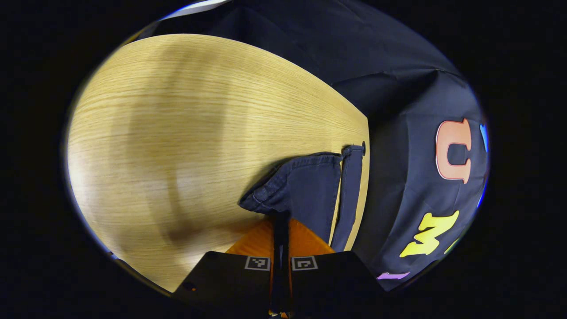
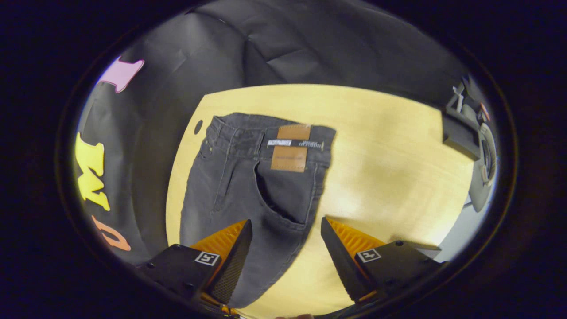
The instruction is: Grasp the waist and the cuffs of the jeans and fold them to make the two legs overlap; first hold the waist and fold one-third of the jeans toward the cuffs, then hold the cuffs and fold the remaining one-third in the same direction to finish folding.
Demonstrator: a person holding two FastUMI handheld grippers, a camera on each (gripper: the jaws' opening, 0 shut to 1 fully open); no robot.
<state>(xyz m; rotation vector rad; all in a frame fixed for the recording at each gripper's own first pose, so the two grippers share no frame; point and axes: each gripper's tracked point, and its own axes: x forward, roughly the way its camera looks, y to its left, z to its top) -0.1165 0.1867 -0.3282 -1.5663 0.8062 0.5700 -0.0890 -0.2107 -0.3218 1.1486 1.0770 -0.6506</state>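
The jeans (image 2: 248, 186) lie flat on the desk (image 2: 390, 168), legs already overlapped, so the lengthwise fold looks done. In the right gripper view the waist end with its leather patch (image 2: 290, 153) is on the far side of the jeans, close to the desk's far edge and the booth wall; the legs run back toward the camera and pass under the right gripper (image 2: 285, 248).

The right gripper's fingers are spread wide with nothing between them. It hovers above the leg section with the denim's edge under the gap; contact can't be confirmed. Probably lining up for a grab or just released, can't tell which.

The left gripper (image 1: 281, 221) has its fingers pressed together, pinching a corner of the denim (image 1: 305, 186). In the left gripper view the hem edge next to that corner is bunched and appears lifted slightly off the desk, right beside the desk edge. Which end of the jeans this is can't be called from that view; a stitched hem shows, no patch.

Likely reason for the hold: the left pins or lifts one corner so the fabric stays taut while the right gets its own corner. Both corners are needed to carry a straight fold line.

Judgement: thirds folds not started, jeans at full length. The jeans sit tight to the desk edge nearest the wall, so a drag could pull cloth over it.
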